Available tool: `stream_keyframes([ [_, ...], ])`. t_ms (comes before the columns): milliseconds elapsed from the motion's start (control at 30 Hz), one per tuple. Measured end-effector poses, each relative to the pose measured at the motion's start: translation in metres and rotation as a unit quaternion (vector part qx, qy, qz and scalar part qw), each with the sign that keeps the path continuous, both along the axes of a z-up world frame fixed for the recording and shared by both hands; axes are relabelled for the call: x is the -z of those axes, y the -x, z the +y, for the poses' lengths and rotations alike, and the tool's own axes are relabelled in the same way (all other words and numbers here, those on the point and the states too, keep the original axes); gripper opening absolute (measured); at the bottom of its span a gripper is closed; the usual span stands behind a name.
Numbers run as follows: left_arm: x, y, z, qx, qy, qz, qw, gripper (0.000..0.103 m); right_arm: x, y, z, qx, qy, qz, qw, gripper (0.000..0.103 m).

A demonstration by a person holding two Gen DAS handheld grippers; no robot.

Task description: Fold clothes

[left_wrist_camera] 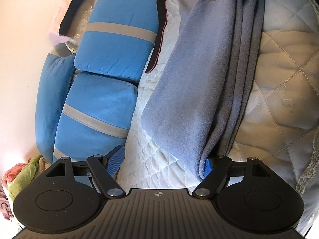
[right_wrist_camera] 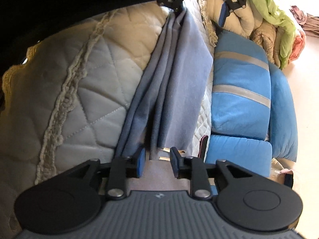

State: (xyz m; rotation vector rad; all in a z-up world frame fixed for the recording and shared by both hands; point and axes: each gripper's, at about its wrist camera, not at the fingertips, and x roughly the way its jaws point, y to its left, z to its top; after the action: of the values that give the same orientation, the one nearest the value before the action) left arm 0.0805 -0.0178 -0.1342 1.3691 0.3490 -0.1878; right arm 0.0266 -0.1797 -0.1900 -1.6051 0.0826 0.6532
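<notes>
Your left gripper [left_wrist_camera: 161,164] fingers [left_wrist_camera: 113,163] stand wide, one touching the grey garment [left_wrist_camera: 179,103] on the quilted cover [left_wrist_camera: 279,83]. Your right gripper [right_wrist_camera: 156,164] fingers [right_wrist_camera: 141,164] stand parted around its other end, not pinching.

A long grey-blue fleece garment [left_wrist_camera: 191,83], folded lengthwise, stretches across the white quilted bedspread [left_wrist_camera: 283,75], splitting the open room. To one side lies a broad bare stretch of quilt; on the other only a narrow strip remains before the blue cushions with grey stripes [left_wrist_camera: 111,45]. A heap of green and pink clothes [right_wrist_camera: 279,20] crowds the far corner.
</notes>
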Motion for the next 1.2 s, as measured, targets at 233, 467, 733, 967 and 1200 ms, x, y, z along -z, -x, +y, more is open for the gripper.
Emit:
stream_keyframes([
  [233,0.000,0.002,0.001,-0.002,0.004,0.002,1.0000,0.075,0.005,0.000,0.011,-0.026,0.001,-0.037,0.999,0.061],
  [467,0.000,0.003,0.000,-0.002,0.001,-0.002,1.0000,0.076,0.000,-0.014,0.030,-0.013,0.005,-0.022,1.000,0.004],
  [733,-0.006,0.007,-0.006,0.006,-0.022,-0.017,0.9996,0.082,-0.018,-0.019,0.013,-0.025,0.024,-0.039,0.999,0.003],
  [967,-0.007,0.006,-0.013,0.023,-0.038,-0.012,0.9989,0.084,-0.029,-0.022,-0.006,-0.025,0.042,-0.046,0.998,0.003],
  [1200,-0.006,0.004,-0.018,0.043,-0.029,0.009,0.9986,0.084,-0.030,-0.026,-0.018,-0.010,0.049,-0.036,0.998,0.003],
])
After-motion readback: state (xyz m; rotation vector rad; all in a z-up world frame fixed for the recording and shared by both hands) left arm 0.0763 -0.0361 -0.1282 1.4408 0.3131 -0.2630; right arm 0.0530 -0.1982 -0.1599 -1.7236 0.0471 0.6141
